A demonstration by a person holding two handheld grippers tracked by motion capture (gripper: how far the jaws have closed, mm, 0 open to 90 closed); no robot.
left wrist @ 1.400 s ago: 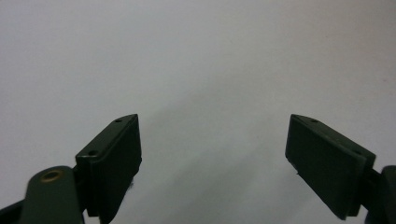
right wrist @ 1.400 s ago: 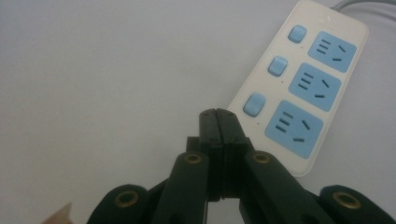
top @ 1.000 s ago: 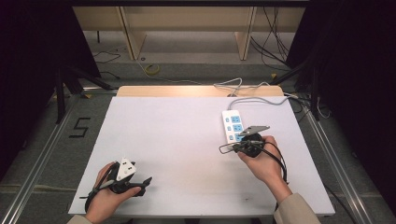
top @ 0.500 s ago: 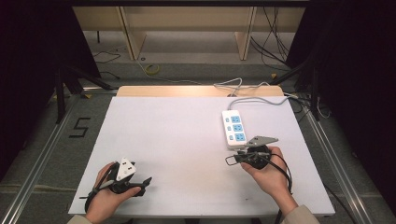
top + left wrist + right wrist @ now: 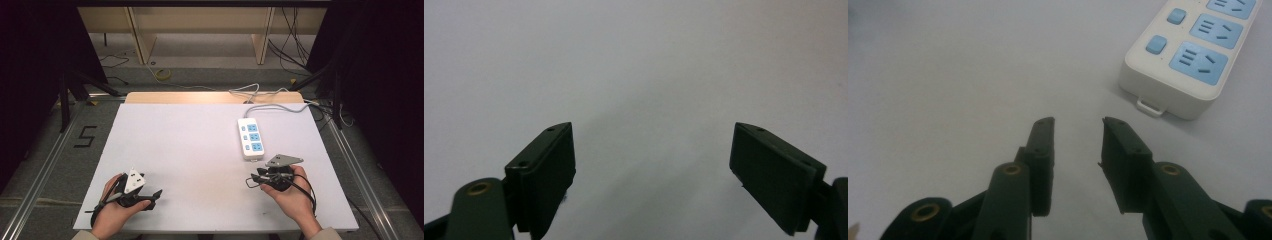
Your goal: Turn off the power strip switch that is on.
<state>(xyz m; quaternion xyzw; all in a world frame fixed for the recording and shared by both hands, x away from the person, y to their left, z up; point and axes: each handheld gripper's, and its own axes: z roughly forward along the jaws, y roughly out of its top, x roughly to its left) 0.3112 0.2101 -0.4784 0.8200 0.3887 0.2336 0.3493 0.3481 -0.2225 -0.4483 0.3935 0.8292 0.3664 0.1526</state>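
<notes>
A white power strip (image 5: 250,138) with blue sockets lies on the right half of the white table (image 5: 190,145), its grey cable running off the far edge. My right gripper (image 5: 250,182) rests in a hand just short of the strip's near end, apart from it. In the right gripper view its jaws (image 5: 1078,122) stand a little apart with nothing between them, and the power strip (image 5: 1193,60) lies ahead to the upper right. My left gripper (image 5: 156,194) sits in a hand at the near left corner. It (image 5: 654,150) is wide open over bare table.
A wooden board (image 5: 210,97) lines the table's far edge. Cables (image 5: 260,92) trail on the floor behind it. Metal rails (image 5: 45,160) run along both sides of the table, and dark curtains hang at left and right.
My right gripper has drawn back from the power strip's near end toward the table's front edge. The left gripper has stayed where it was.
</notes>
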